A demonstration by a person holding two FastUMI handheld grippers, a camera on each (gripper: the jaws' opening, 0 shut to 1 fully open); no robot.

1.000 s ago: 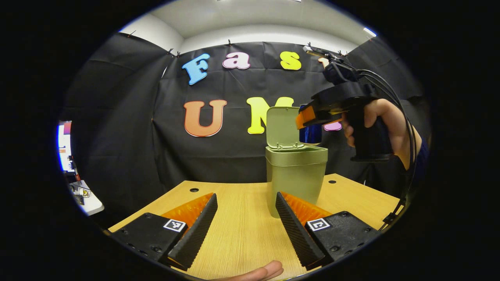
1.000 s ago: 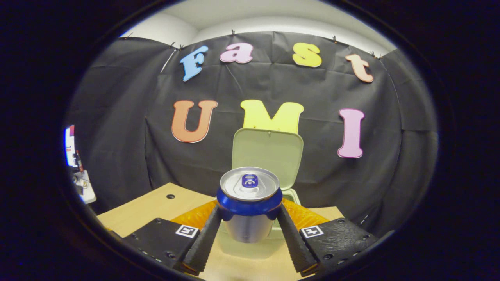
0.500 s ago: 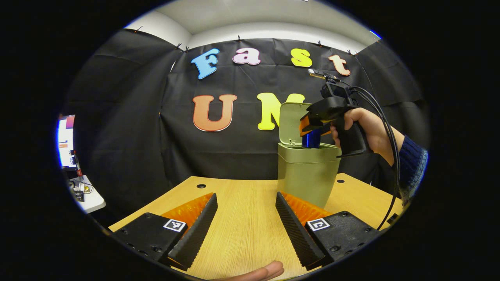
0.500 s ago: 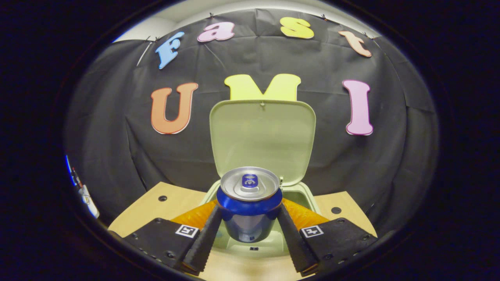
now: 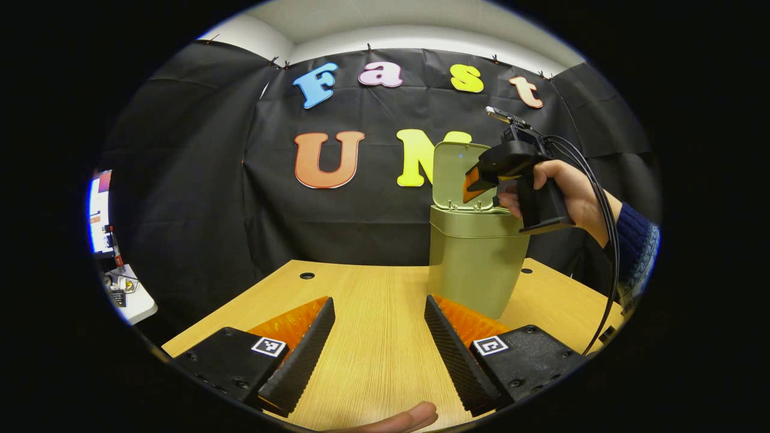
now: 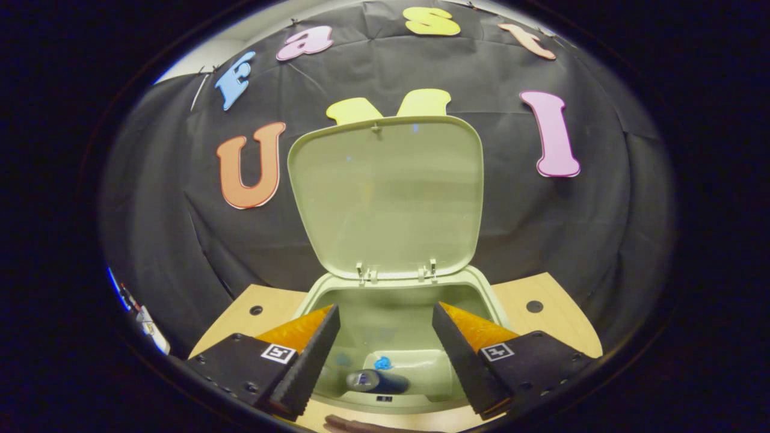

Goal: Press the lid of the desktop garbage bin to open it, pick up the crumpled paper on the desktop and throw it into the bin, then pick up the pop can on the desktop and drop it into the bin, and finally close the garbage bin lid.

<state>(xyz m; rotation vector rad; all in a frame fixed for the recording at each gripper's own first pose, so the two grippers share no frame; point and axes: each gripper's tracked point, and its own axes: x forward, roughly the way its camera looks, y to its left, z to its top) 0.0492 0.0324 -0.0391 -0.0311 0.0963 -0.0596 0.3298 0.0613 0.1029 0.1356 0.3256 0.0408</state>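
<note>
The green desktop bin (image 5: 475, 267) stands on the wooden table (image 5: 367, 349) with its lid (image 5: 452, 174) swung upright. My right gripper (image 5: 472, 183), held by a hand, hovers just over the bin's mouth. In the right gripper view that gripper (image 6: 385, 307) is open, looking down past the rim (image 6: 313, 296) and the raised lid (image 6: 388, 192). The blue pop can (image 6: 376, 380) lies on its side at the bottom of the bin. My left gripper (image 5: 378, 299) stays open and low over the table, in front of the bin and holding nothing.
Cable holes (image 5: 307, 275) mark the table's far edge. A screen (image 5: 99, 210) and a white side table (image 5: 129, 300) sit far left beyond the booth cloth. A person's fingertip (image 5: 397, 418) shows at the table's near edge.
The right gripper lowered the can over the bin and opened. The can dropped out of its fingers and now lies inside the bin. The left gripper barely moved.
</note>
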